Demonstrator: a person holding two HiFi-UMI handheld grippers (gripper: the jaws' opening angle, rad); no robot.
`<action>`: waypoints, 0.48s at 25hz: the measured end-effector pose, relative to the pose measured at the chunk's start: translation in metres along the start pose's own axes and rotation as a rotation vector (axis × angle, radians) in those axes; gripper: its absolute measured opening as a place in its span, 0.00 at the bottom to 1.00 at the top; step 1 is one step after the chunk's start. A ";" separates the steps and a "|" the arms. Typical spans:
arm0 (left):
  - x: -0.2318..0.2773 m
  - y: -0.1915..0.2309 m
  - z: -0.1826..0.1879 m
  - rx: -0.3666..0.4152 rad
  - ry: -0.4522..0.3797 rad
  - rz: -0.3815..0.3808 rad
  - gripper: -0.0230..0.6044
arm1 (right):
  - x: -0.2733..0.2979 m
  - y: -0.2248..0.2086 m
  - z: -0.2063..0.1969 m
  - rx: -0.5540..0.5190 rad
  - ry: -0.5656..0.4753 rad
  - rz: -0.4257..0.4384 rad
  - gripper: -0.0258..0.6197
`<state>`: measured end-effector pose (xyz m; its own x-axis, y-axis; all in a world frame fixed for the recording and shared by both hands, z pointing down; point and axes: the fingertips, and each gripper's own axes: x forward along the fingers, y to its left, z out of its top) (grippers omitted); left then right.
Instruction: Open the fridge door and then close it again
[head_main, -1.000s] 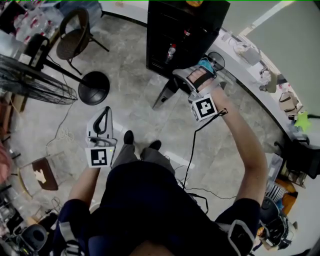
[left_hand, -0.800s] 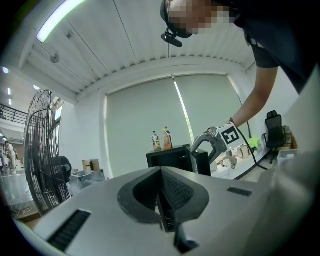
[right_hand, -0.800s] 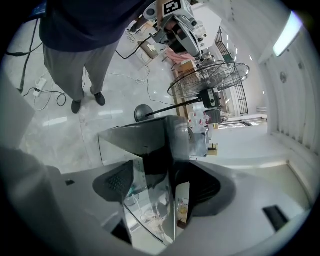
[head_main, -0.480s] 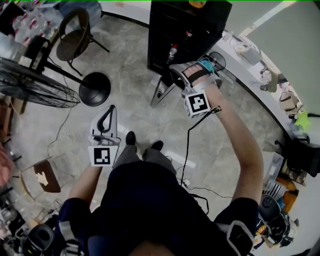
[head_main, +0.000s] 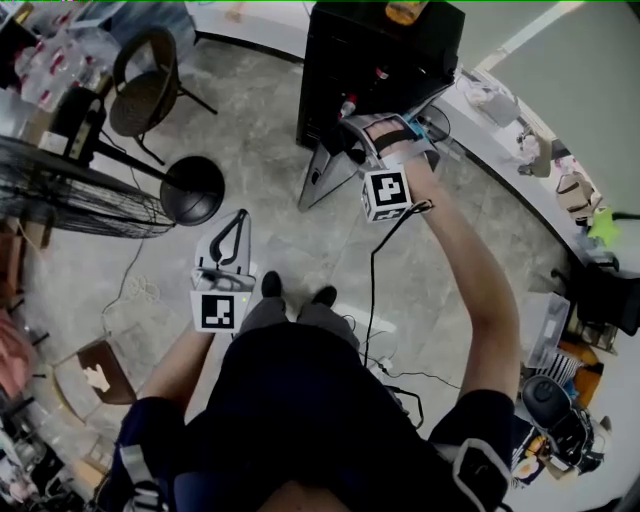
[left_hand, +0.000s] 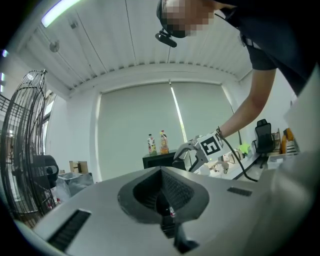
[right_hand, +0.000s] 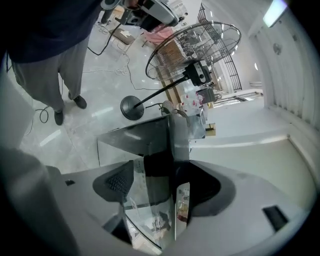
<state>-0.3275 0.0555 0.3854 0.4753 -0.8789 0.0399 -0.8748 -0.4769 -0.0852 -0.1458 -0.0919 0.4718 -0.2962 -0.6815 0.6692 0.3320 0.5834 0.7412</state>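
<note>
A small black fridge stands at the top of the head view, with its glass door swung out at an angle. My right gripper is at the door's free edge, shut on it. In the right gripper view the glass door edge runs between the jaws of my right gripper. My left gripper hangs lower left, away from the fridge, shut and holding nothing. In the left gripper view my left gripper points level at the fridge, which has two bottles on top.
A standing fan with a round base is to the left, and a chair behind it. A cluttered counter runs along the right. A cable trails from the right gripper down over the floor beside the person's feet.
My right gripper has moved left and closer to the fridge with the door edge in it. The person has stepped forward, and the left gripper has come forward too.
</note>
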 end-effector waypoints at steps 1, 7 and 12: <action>0.001 0.006 -0.001 -0.002 0.002 -0.010 0.07 | 0.005 -0.005 0.002 0.012 0.010 0.001 0.60; 0.011 0.031 -0.003 0.003 -0.012 -0.064 0.07 | 0.034 -0.028 0.003 0.081 0.063 0.007 0.60; 0.018 0.046 -0.002 -0.011 -0.037 -0.077 0.07 | 0.050 -0.048 0.004 0.106 0.088 -0.011 0.60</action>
<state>-0.3592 0.0183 0.3840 0.5445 -0.8387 0.0095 -0.8361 -0.5437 -0.0728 -0.1797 -0.1522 0.4699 -0.2182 -0.7218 0.6568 0.2309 0.6157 0.7534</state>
